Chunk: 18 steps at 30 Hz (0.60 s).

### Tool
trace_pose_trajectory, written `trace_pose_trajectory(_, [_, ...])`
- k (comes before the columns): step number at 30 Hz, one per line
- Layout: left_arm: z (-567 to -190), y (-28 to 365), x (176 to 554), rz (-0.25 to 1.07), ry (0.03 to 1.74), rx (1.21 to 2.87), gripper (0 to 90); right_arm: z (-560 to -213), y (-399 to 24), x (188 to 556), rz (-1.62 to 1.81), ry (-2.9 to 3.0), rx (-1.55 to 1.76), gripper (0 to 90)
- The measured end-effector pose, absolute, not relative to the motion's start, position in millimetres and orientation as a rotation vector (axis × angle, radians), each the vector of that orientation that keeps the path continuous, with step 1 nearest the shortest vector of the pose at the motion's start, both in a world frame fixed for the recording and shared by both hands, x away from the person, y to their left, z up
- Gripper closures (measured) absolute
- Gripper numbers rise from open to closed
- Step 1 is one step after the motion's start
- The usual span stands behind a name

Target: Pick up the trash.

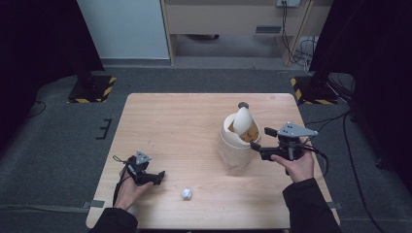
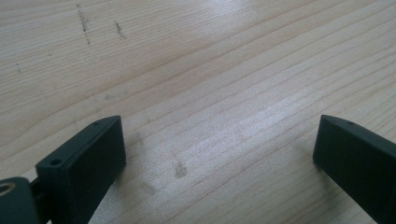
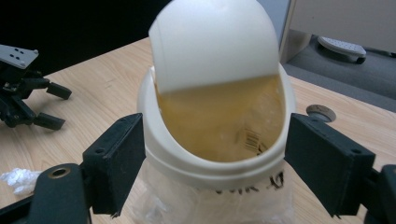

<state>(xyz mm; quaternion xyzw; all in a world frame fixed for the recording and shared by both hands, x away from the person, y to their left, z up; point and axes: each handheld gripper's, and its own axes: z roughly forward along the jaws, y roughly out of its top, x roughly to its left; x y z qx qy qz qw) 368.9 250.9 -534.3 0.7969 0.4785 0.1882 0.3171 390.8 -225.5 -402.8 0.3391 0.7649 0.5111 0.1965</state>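
The right gripper (image 1: 260,140) stands wide open just beside the small white bin (image 1: 238,141), at the bin's 3 o'clock in the high view; in the right gripper view its 2 jaws flank the bin's rim without pressing it, and the swing lid (image 3: 212,42) is tipped up. The left gripper (image 1: 159,175) rests low over the table (image 1: 184,116) near its 7 o'clock corner, jaws spread wide with nothing between. A crumpled paper ball (image 1: 186,193) lies at the left gripper's 4 o'clock
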Motion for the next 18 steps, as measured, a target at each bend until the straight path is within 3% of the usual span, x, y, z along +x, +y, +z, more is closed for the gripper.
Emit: trace_pose_trajectory(18, [-535.0,250.6,368.7,0.495,1.255,2.096,1.1,-390.0,-219.4,377.7,1.497,2.172,0.851,20.0])
